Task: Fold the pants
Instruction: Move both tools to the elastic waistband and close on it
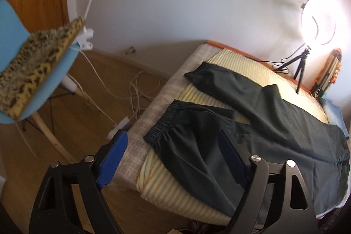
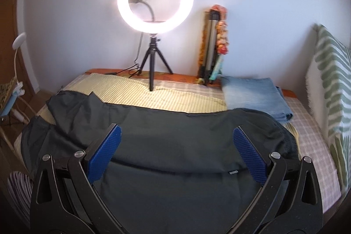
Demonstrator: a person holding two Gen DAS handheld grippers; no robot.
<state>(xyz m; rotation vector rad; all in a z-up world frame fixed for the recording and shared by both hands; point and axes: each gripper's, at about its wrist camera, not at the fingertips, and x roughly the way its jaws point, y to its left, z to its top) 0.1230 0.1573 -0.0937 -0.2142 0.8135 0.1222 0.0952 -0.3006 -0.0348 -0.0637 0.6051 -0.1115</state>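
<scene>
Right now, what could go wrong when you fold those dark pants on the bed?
The ring light stands on a thin tripod on the bed just behind the pants; swinging a leg over might knock it down. The pants' cuffs lie at the bed's edge, so a tug could slide them toward the floor. Both the left gripper and right gripper are open and hold nothing, so a shallow pinch may catch the striped sheet too.

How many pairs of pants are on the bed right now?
2. The dark pants lie spread across the bed's near side, under both open tongs. A folded pair of blue jeans sits behind them, toward the wall. Others may be hidden out of view.
</scene>
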